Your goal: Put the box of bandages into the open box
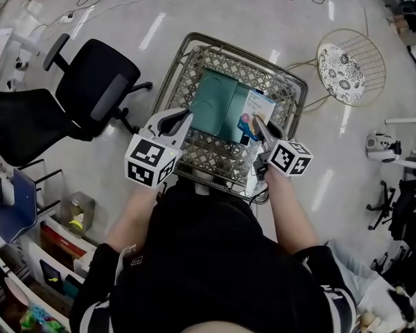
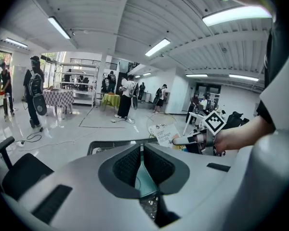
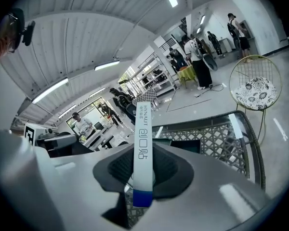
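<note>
The bandage box (image 3: 142, 143) edge reads "HYNAUT" above the characters "创口贴".

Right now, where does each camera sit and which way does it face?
Head view: on the person's head, facing steeply down onto the wire basket; torso, forearms, left tongs and right tongs show.
Left gripper view: rides the left tongs, facing across the room; its jaws pinch the open box by its teal flap.
Right gripper view: rides the right tongs, facing over the basket; its jaws clamp the box of bandages.
Shared: head and left gripper views both show the right tongs holding that box.
</note>
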Demonstrator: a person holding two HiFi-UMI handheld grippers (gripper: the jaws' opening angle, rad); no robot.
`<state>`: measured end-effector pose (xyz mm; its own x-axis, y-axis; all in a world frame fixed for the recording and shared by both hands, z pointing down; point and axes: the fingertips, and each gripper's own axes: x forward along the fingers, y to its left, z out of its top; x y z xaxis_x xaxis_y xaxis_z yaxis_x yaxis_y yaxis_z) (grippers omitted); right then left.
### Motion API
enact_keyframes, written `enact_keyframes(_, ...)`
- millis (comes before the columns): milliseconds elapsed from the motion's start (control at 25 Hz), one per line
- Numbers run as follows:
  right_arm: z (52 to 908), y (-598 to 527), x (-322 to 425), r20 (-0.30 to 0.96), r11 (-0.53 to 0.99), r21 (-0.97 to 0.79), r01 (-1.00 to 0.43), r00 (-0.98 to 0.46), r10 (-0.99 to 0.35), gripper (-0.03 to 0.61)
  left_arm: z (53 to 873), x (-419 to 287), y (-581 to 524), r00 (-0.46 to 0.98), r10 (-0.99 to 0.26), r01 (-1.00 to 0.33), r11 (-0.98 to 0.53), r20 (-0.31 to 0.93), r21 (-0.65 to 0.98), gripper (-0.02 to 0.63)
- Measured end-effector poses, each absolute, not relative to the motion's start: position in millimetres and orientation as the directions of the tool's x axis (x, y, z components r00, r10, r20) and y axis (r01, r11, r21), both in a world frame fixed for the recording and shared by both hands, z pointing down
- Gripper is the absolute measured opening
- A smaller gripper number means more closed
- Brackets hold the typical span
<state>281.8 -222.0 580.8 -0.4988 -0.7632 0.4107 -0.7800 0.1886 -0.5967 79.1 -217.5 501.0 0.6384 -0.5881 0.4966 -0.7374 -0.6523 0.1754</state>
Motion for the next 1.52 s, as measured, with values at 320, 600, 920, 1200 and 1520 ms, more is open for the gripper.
enact_keyframes(320,656.9,-243.9,283.0,0.515,0.140,-0.611,-0.779,-0.526,-0.677,0.094,538.4,63.2,-206.3,0.555,-0.590,-0.803,-0.564,0.587,0.193,0.026)
enact_keyframes(600,718.4,-251.0,284.0,0.627,0.051,-0.594,-0.803,-0.501,-0.596,0.094,556.1,70.9,-198.5,0.557,-0.569,-0.807,-0.542,0.604,0.235,0.026)
enact_keyframes(920,759.4,-253.5,271.0,0.765,0.040,-0.490,-0.871,-0.452,-0.460,0.100,556.8,74.6,-199.2,0.570,-0.579,-0.805,-0.537,0.583,0.253,0.026)
enact_keyframes(1200,749.0,-249.7,286.9,0.825,0.098,-0.330,-0.939,-0.337,-0.454,0.202,552.3,78.9,-203.5,0.598,-0.583,-0.790,-0.547,0.550,0.278,0.026)
enact_keyframes(1520,760.8,-227.7,292.3,0.866,0.158,-0.249,-0.955,-0.293,-0.406,0.199,552.4,73.4,-197.1,0.615,-0.576,-0.778,-0.554,0.538,0.296,0.026)
